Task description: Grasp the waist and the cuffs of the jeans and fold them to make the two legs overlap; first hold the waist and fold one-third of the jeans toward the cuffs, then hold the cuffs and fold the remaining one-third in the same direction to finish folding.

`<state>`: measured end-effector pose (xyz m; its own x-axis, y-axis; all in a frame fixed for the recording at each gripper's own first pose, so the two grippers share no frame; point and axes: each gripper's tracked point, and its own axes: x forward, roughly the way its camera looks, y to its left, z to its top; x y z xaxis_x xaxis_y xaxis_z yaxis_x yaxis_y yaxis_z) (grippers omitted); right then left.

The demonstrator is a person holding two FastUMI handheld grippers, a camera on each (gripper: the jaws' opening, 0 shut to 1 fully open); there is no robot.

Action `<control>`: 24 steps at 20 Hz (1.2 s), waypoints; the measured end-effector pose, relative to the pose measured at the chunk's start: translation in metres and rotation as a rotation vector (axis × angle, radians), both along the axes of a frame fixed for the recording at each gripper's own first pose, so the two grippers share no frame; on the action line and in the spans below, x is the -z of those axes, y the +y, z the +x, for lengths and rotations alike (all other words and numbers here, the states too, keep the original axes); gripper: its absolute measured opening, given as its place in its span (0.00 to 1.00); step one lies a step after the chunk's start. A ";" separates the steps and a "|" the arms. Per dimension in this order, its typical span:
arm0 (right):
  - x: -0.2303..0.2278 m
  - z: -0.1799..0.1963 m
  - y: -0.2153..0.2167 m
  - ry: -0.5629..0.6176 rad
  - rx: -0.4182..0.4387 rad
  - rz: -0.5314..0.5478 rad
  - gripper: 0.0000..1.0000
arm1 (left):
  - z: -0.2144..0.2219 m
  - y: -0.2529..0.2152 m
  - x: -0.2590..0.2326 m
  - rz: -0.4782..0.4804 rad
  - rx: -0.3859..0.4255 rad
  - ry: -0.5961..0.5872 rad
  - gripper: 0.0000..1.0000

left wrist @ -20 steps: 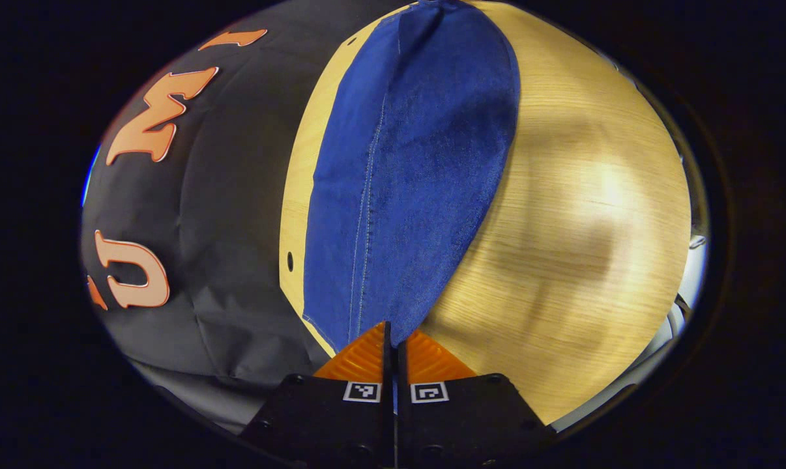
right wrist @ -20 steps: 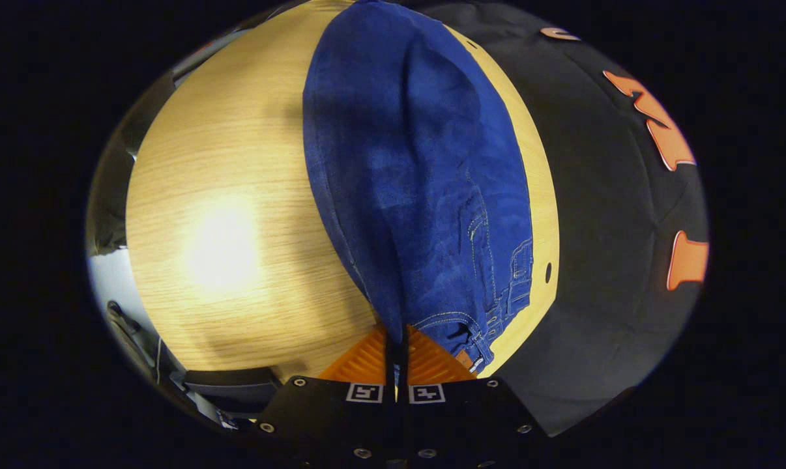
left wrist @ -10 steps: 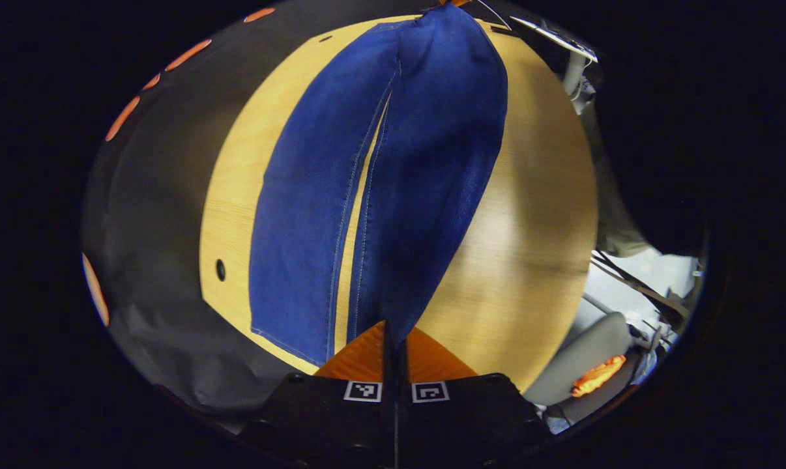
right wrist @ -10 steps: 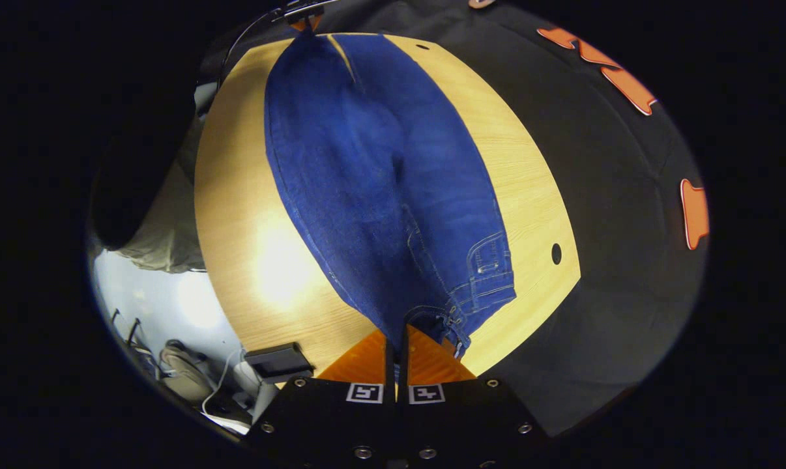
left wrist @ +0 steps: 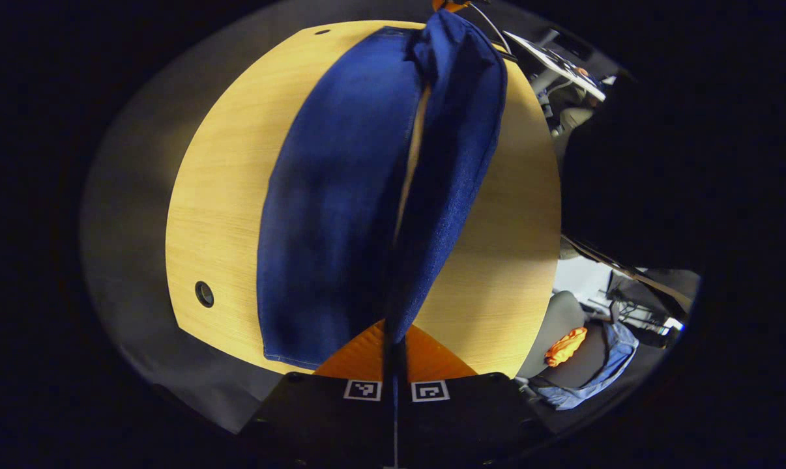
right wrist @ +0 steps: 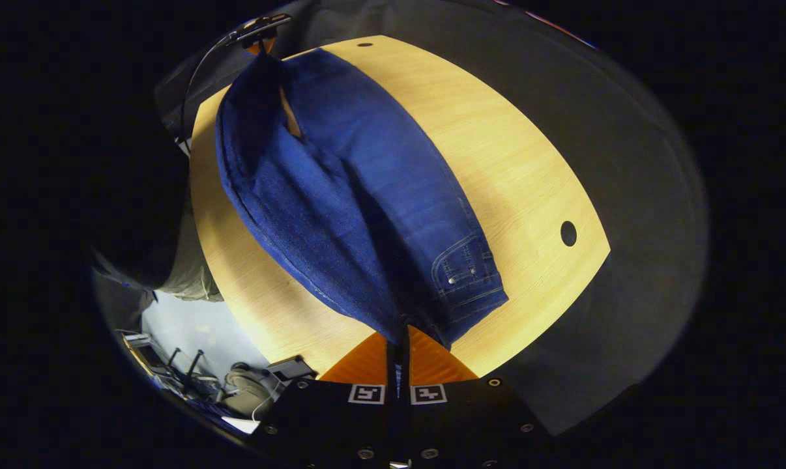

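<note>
Dark blue jeans [left wrist: 341, 195] stretch lengthwise across a light wooden table [left wrist: 223, 195]. My left gripper [left wrist: 393, 339] is shut on the cuff of the nearer leg, which hangs lifted above the table, while the other leg lies flat to its left. At the far end of that view the other gripper [left wrist: 446, 5] holds the waist. In the right gripper view the jeans [right wrist: 341, 195] run away from me, and my right gripper [right wrist: 398, 339] is shut on the waist edge, with a pocket [right wrist: 461, 264] lying flat beside it. The left gripper [right wrist: 262, 31] holds the far cuff there.
The table has a round cable hole near each end [left wrist: 204, 294] [right wrist: 567, 232]. Black cloth surrounds the far side. Beyond the table's near edge are a chair with orange and blue items [left wrist: 579, 355] and floor clutter with cables [right wrist: 236, 387].
Both grippers have risen, lifting the held leg higher off the table. More of the table and the room beyond its edge has come into view.
</note>
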<state>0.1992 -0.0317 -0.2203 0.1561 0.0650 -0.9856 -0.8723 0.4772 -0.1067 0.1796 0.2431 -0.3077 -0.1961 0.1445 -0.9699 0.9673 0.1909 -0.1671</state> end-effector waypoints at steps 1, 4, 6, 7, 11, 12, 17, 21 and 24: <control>0.000 0.011 0.001 0.013 0.027 0.002 0.00 | 0.013 0.006 0.001 -0.001 -0.026 0.023 0.02; 0.012 0.058 0.007 0.027 0.120 0.005 0.00 | 0.044 0.017 0.016 0.029 -0.056 0.094 0.02; 0.036 0.079 0.012 0.052 0.243 -0.005 0.00 | 0.059 0.027 0.036 0.077 -0.066 0.128 0.02; 0.048 0.091 0.012 0.049 0.290 -0.016 0.01 | 0.067 0.034 0.050 0.100 -0.067 0.131 0.03; 0.078 0.128 0.008 -0.010 0.441 -0.055 0.05 | 0.133 0.063 0.080 0.189 -0.025 -0.018 0.27; 0.081 0.139 0.011 -0.043 0.465 -0.050 0.15 | 0.159 0.064 0.081 0.196 -0.022 -0.114 0.29; 0.055 0.145 0.012 -0.220 0.571 0.011 1.00 | 0.226 0.037 0.050 0.020 -0.155 -0.545 1.00; -0.014 0.129 0.010 -0.434 0.624 0.107 1.00 | 0.219 -0.030 0.010 -0.200 -0.369 -0.732 1.00; -0.055 0.102 0.007 -0.554 0.672 0.192 0.99 | 0.224 -0.057 0.003 -0.347 -0.496 -0.779 0.99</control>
